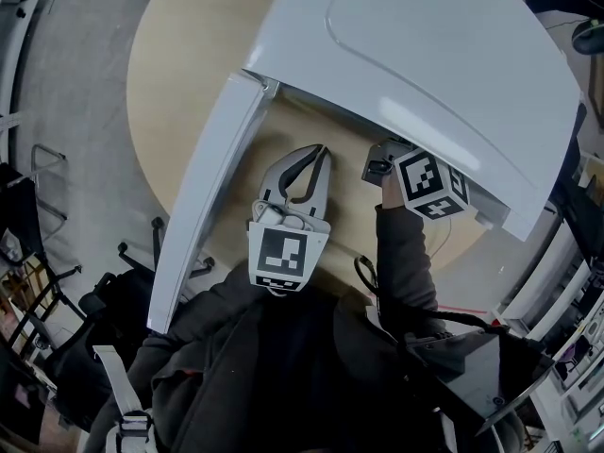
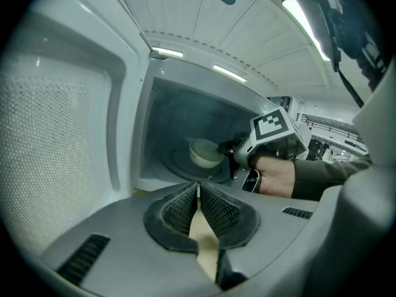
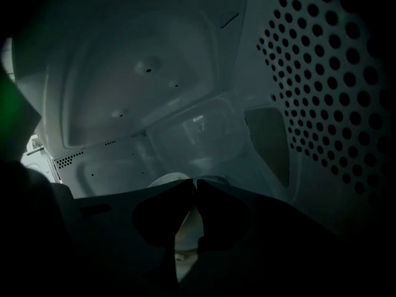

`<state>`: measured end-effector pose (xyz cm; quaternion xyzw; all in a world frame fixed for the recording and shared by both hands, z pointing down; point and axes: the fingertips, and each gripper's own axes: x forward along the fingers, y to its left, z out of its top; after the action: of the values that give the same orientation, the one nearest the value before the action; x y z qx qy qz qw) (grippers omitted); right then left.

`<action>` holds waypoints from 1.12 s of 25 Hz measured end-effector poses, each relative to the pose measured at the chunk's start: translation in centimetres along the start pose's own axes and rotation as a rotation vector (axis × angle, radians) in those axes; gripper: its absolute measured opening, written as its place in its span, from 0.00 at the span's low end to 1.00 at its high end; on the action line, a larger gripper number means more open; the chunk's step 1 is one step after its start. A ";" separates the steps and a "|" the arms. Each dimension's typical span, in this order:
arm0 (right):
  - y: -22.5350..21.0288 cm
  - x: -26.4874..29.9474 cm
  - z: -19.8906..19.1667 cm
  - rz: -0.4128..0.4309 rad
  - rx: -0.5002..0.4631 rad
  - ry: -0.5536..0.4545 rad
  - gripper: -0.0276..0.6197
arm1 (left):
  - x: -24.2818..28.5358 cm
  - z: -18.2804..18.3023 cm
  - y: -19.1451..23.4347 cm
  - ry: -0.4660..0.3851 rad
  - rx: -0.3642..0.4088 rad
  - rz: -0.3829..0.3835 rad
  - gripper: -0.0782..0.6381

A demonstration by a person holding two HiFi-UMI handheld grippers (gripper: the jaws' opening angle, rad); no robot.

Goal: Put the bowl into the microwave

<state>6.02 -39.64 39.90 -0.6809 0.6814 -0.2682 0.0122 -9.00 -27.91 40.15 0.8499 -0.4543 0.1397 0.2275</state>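
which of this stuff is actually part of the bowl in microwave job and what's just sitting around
Part of the job:
- bowl, already inside the microwave
- door, swung open
- right gripper, fingers closed on the bowl's rim

Just there:
- left gripper, shut and empty, in front of the microwave
- round wooden table under the microwave

1. Head view looks steeply down from above on the white microwave (image 1: 425,74), its open door (image 1: 203,206) and the round table (image 1: 189,55)
2. Left gripper view sits low outside, facing into the cavity (image 2: 185,122) past the door
3. Right gripper view looks from inside, close to the walls; both gripper views share the cavity and the bowl (image 2: 204,153)
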 end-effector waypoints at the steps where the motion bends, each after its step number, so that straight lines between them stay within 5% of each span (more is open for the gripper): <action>1: 0.2 0.1 0.2 0.005 -0.010 -0.001 0.08 | -0.1 0.1 -0.1 -0.002 0.000 0.000 0.13; 10: 0.0 0.9 0.0 -0.005 -0.118 0.024 0.10 | -0.4 0.5 -0.4 -0.018 0.007 -0.004 0.13; 15: 0.0 0.4 -0.2 0.009 -0.184 -0.005 0.32 | -1.2 0.8 -0.5 -0.031 0.013 -0.002 0.13; 20: 1.0 -2.3 0.3 0.001 -0.295 -0.108 0.32 | -2.1 1.0 -0.8 -0.044 0.022 -0.010 0.13; 28: 3.7 -8.7 -5.3 0.113 -0.291 -0.010 0.32 | -3.3 -0.1 -2.2 -0.052 0.060 -0.043 0.13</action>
<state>1.21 -29.93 40.00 -0.6374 0.7502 -0.1621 -0.0680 -9.00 -24.42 38.19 0.8692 -0.4374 0.1261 0.1932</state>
